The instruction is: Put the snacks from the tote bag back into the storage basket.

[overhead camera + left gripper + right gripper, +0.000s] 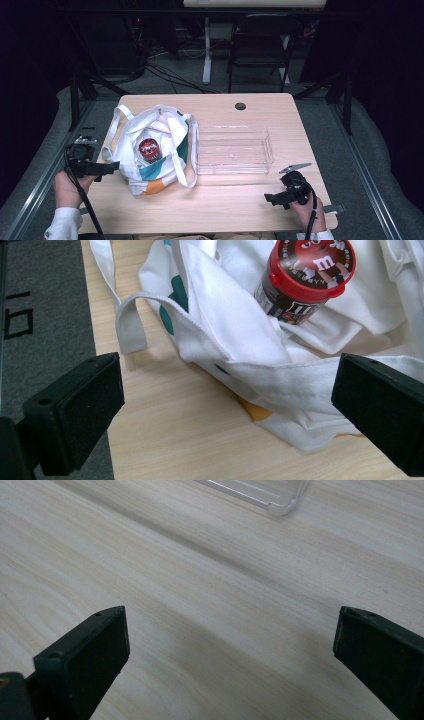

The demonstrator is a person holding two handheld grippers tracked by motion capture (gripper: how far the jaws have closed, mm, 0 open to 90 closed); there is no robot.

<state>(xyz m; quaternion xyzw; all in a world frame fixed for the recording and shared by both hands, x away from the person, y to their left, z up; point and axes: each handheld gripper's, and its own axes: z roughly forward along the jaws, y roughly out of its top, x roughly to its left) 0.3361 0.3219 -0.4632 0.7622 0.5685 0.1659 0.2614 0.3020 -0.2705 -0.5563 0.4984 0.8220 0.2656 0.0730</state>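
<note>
A white tote bag (155,150) with teal and orange patches lies on the left half of the wooden table (240,200). Inside its open mouth stands a red-lidded M&M's tub (149,149), also seen as the tub (305,277) in the left gripper view among the bag's cloth (235,335). My left gripper (111,169) is open at the bag's left edge, its jaws wide apart with the bag's edge (300,375) running between them. My right gripper (272,198) is open over bare table near the front right, nothing between its jaws.
A clear plastic tray (234,149) stands to the right of the bag; one corner of the tray (280,505) appears in the right gripper view. The bag's strap (131,325) loops onto the table. A dark grommet hole (240,106) marks the far edge. A chair (260,45) stands beyond.
</note>
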